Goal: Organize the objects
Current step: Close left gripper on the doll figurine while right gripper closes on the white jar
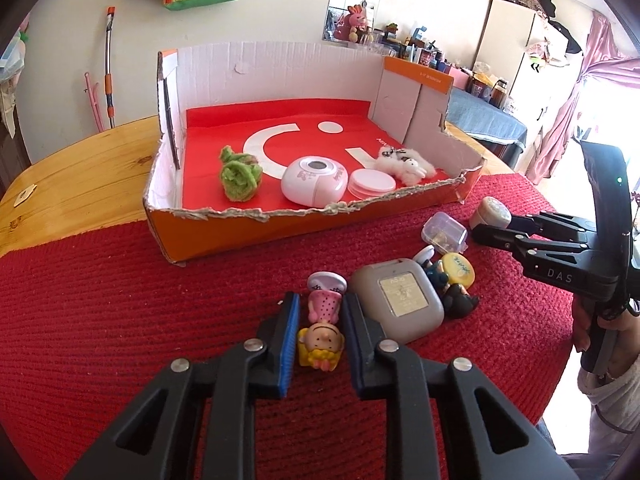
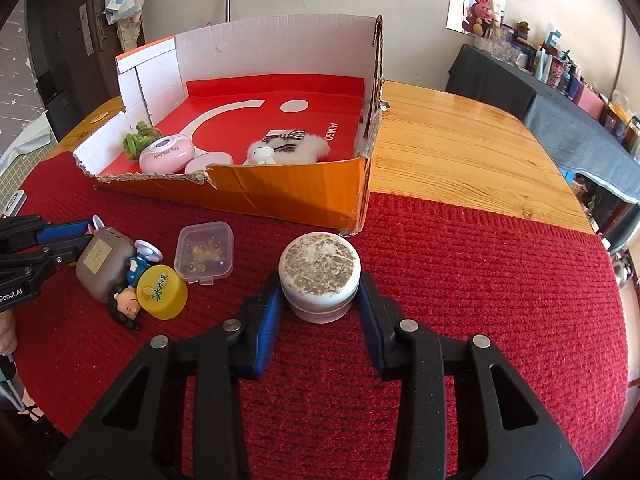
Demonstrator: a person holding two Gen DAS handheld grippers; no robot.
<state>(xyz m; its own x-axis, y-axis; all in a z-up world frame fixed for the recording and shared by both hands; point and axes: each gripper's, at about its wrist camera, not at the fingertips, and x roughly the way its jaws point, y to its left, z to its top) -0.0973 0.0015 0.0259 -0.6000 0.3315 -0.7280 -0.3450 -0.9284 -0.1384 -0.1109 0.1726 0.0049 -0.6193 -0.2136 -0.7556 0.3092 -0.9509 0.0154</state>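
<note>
Closest to the left wrist camera, the left gripper [image 1: 320, 316] has its jaws closed on a small doll [image 1: 323, 320] lying on its back on the red mat [image 1: 120, 320]; the blue pads press its pink dress from both sides, its yellow-haired head toward the camera and its white hat pointing away. Just right of the doll, touching the right finger, lies a grey square case [image 1: 400, 300], with a dark-haired figurine [image 1: 454, 294] and a yellow cap [image 1: 460, 268] crowded against its far side. A clear plastic box [image 1: 444, 234] sits a little beyond them.

On the other side, the right gripper [image 2: 320, 292] has its jaws closed around a round white jar [image 2: 319, 276] standing upright on the mat, pads against its sides. Mat to the right of the jar is bare all the way to the wooden table [image 2: 460, 152]. To its left, the clear box is near, apart from the jar.

Beyond both grippers stands a cardboard tray [image 1: 304, 232] with a low, torn front edge and tall back wall. Inside, near the front, lie a green fuzzy toy [image 1: 238, 176], a pink-white round device [image 1: 314, 186], white round pads [image 1: 372, 184] and a white fluffy charm [image 1: 408, 164]; the red floor behind them is free.
</note>
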